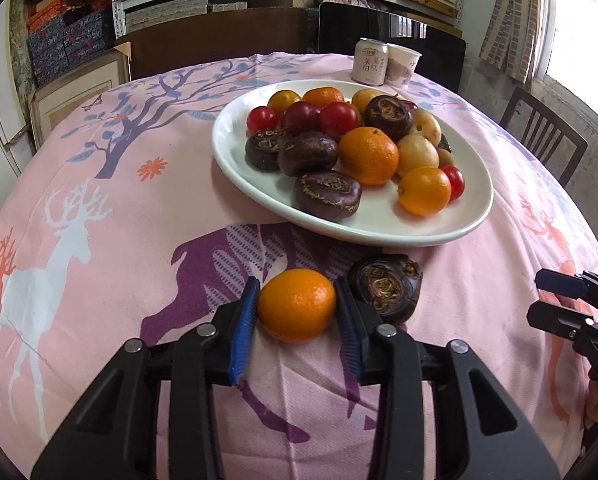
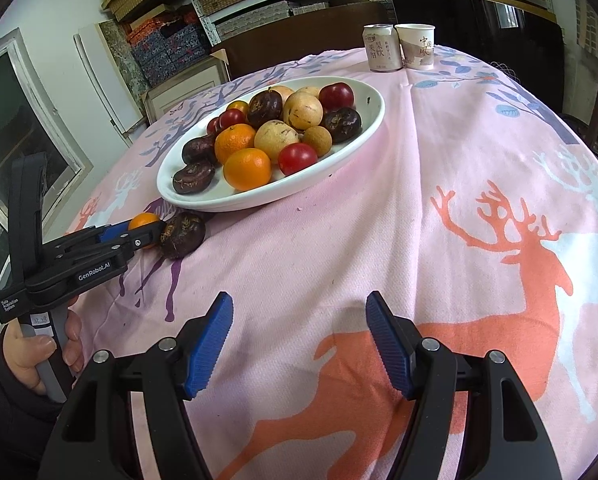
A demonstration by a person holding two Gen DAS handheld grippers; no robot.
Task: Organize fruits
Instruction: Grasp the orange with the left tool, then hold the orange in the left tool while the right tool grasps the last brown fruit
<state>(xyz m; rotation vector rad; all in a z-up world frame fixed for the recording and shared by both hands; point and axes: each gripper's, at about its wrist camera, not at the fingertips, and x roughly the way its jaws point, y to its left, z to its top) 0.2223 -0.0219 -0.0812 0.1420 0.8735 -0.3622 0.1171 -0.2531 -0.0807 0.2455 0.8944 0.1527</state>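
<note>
A white oval plate [image 1: 379,228] [image 2: 363,128] holds oranges, red cherry tomatoes, dark water chestnuts and pale yellow fruits. On the cloth in front of it lie a small orange [image 1: 297,305] [image 2: 143,221] and a dark water chestnut [image 1: 385,288] [image 2: 182,235], side by side. My left gripper [image 1: 297,300] [image 2: 145,230] has its blue pads on both sides of the small orange, touching it, resting on the table. My right gripper [image 2: 299,312] [image 1: 547,298] is open and empty over the cloth, right of the loose fruits.
A drink can [image 1: 369,60] [image 2: 382,48] and a paper cup [image 1: 403,64] [image 2: 417,46] stand at the table's far side. The pink deer-print tablecloth [image 2: 439,184] covers the table. A chair [image 1: 539,136] stands at right; shelves with boxes are behind.
</note>
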